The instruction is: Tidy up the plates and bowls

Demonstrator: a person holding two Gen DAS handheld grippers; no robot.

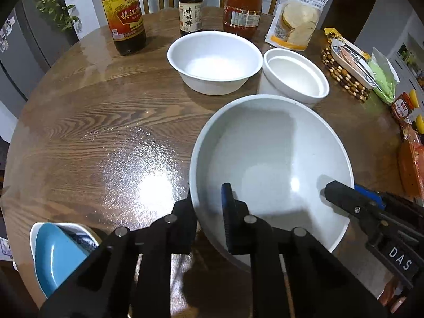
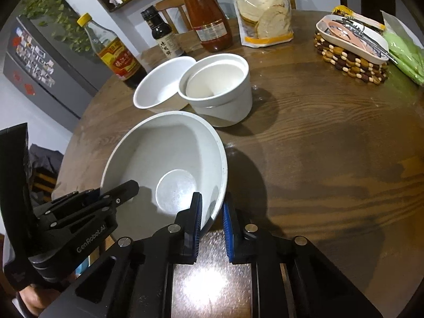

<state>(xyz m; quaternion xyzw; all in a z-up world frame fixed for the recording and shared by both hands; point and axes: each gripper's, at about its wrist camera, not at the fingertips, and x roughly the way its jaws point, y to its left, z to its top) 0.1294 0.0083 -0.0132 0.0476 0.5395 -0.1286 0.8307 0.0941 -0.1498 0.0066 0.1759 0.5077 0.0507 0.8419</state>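
Large bowl [image 1: 270,164] near rim behind left gripper [image 1: 209,212]

Your left claw [image 1: 209,212] is matte black with blue ribbed pads and round silver screws on its linkage bars. Your right claw [image 2: 212,220] looks the same. White letters "DAS" and "CenRobot.AI" stand on the black housings.

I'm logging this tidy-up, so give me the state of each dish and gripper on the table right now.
Large white bowl: empty, gripped at its rim on two sides.
Left gripper: shut on the bowl's rim.
Right gripper: shut on the opposite rim.
Medium white bowl: empty, upright on the table.
Nested white bowls: stacked, upright.
Blue dish: tilted at the table edge.
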